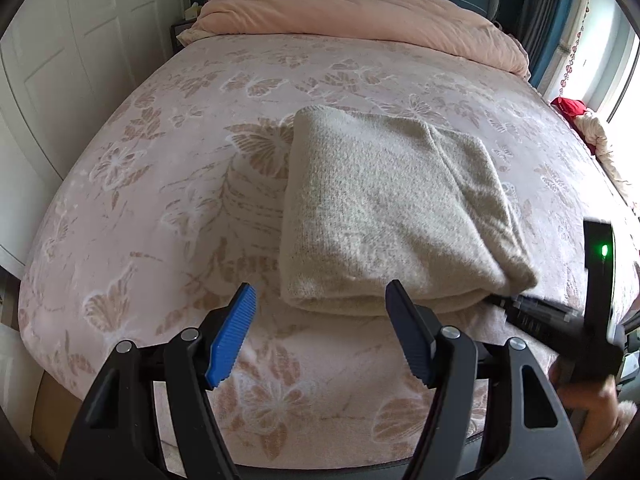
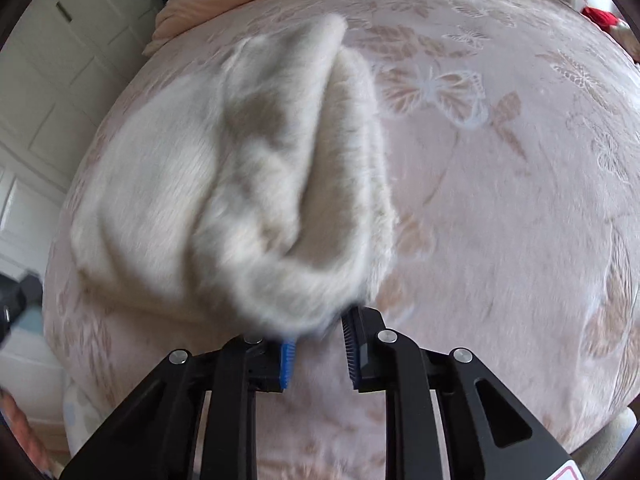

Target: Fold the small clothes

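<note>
One blurred sweater (image 2: 248,184), right tongs (image 2: 320,344) half-hidden

Left view low over bed (image 1: 160,160), right view closer, both share sweater (image 1: 392,208).

The folded garment (image 1: 396,216) is made of a cream knit with a fuzzy, matt nap; fine knit ribs are seen in the left wrist view, while in the right wrist view the cloth (image 2: 240,184) is blurred and looks hairy. The bed (image 1: 160,184) is covered by a soft, matt pink plush with a raised butterfly and flower pattern in tan. A smooth, plain peach quilt (image 1: 360,20) of matt cloth is bunched at the far end. The left gripper (image 1: 320,334) is built of black plastic with a slight sheen, joined by shiny metal pins; its pads (image 1: 232,340) are ribbed blue rubber-like material. The right gripper (image 2: 320,354) is finished alike. The white cupboard doors (image 1: 60,60) are smooth and semi-gloss.
</note>
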`<action>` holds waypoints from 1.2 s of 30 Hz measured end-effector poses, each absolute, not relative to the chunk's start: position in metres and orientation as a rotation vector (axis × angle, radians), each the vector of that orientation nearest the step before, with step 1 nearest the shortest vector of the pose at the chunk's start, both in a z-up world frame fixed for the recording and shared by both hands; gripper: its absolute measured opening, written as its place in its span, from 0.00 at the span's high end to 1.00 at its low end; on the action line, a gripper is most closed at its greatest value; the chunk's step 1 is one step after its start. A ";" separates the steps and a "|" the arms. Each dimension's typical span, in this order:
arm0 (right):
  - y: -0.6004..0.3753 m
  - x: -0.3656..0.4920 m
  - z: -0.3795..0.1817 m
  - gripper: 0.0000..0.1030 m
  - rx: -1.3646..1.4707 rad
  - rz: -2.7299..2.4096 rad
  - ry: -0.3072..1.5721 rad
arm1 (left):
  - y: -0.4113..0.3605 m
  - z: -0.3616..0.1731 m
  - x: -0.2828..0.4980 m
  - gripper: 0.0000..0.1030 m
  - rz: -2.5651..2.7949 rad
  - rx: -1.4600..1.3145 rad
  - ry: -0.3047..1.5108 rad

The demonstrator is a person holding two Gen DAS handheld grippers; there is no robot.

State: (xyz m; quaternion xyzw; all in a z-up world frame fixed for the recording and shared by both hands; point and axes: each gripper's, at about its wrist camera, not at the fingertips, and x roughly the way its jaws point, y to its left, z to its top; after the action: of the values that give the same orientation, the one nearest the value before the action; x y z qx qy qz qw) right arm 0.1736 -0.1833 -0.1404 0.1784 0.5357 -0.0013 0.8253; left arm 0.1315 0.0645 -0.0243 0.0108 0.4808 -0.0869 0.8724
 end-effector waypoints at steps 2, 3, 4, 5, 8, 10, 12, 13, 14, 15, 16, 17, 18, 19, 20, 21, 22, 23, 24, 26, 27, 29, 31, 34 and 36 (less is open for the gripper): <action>-0.185 0.180 -0.148 0.85 0.376 -0.014 1.150 | 0.066 -0.028 0.133 0.37 -0.177 0.021 1.011; -0.185 0.180 -0.151 0.84 0.367 -0.013 1.151 | 0.066 -0.030 0.135 0.37 -0.173 0.022 1.015; -0.183 0.179 -0.151 0.83 0.351 -0.016 1.146 | 0.067 -0.032 0.135 0.37 -0.169 0.022 1.021; -0.180 0.177 -0.148 0.83 0.332 -0.020 1.148 | 0.067 -0.033 0.136 0.37 -0.167 0.023 1.024; -0.177 0.163 -0.133 0.80 0.351 -0.016 1.151 | 0.067 -0.035 0.133 0.36 -0.160 0.036 1.022; -0.178 0.145 -0.117 0.75 0.378 -0.023 1.107 | 0.068 -0.035 0.131 0.29 -0.150 0.044 1.021; -0.176 0.122 -0.099 0.69 0.366 -0.032 1.057 | 0.069 -0.033 0.124 0.20 -0.137 0.039 1.004; -0.175 0.115 -0.093 0.59 0.356 -0.045 1.045 | 0.070 -0.032 0.119 0.16 -0.140 0.035 0.995; -0.174 0.104 -0.083 0.53 0.346 -0.067 1.021 | 0.069 -0.030 0.112 0.14 -0.145 0.033 0.985; -0.172 0.096 -0.075 0.41 0.343 -0.083 0.997 | 0.069 -0.028 0.108 0.11 -0.145 0.033 0.978; -0.172 0.088 -0.067 0.35 0.340 -0.104 0.968 | 0.068 -0.026 0.100 0.08 -0.133 0.036 0.971; -0.170 0.078 -0.057 0.34 0.335 -0.122 0.934 | 0.067 -0.023 0.095 0.08 -0.126 0.036 0.962; -0.168 0.070 -0.050 0.31 0.327 -0.132 0.908 | 0.066 -0.020 0.088 0.08 -0.122 0.036 0.951; -0.166 0.064 -0.045 0.27 0.316 -0.141 0.888 | 0.064 -0.017 0.081 0.08 -0.113 0.040 0.934; -0.160 0.057 -0.040 0.27 0.299 -0.147 0.865 | 0.063 -0.014 0.075 0.08 -0.107 0.045 0.919; -0.159 0.052 -0.037 0.26 0.287 -0.146 0.845 | 0.060 -0.011 0.069 0.08 -0.106 0.056 0.902; -0.159 0.047 -0.036 0.23 0.277 -0.148 0.825 | 0.057 -0.009 0.063 0.08 -0.112 0.072 0.882; -0.156 0.042 -0.036 0.23 0.262 -0.155 0.815 | 0.054 -0.007 0.058 0.08 -0.119 0.085 0.868; -0.155 0.039 -0.038 0.23 0.252 -0.158 0.822 | 0.052 -0.007 0.055 0.08 -0.120 0.095 0.863; -0.152 0.033 -0.040 0.23 0.259 -0.149 0.838 | 0.048 -0.004 0.046 0.08 -0.122 0.108 0.850; -0.152 0.029 -0.040 0.23 0.264 -0.150 0.835 | 0.046 -0.003 0.042 0.08 -0.122 0.108 0.843; -0.151 0.022 -0.037 0.23 0.262 -0.157 0.819 | 0.045 -0.001 0.033 0.08 -0.124 0.105 0.829; -0.148 0.017 -0.034 0.23 0.249 -0.160 0.809 | 0.044 0.000 0.027 0.08 -0.129 0.101 0.826; -0.143 0.011 -0.030 0.23 0.247 -0.169 0.796 | 0.041 0.002 0.020 0.08 -0.125 0.112 0.817; -0.139 0.007 -0.029 0.23 0.238 -0.169 0.794 | 0.039 0.005 0.016 0.08 -0.122 0.120 0.806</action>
State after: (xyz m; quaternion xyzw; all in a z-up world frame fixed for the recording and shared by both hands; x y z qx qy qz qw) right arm 0.0068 -0.1392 -0.0293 0.1156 0.3851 -0.0820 0.9119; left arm 0.0157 0.0395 0.0046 0.0583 0.3916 -0.0592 0.9164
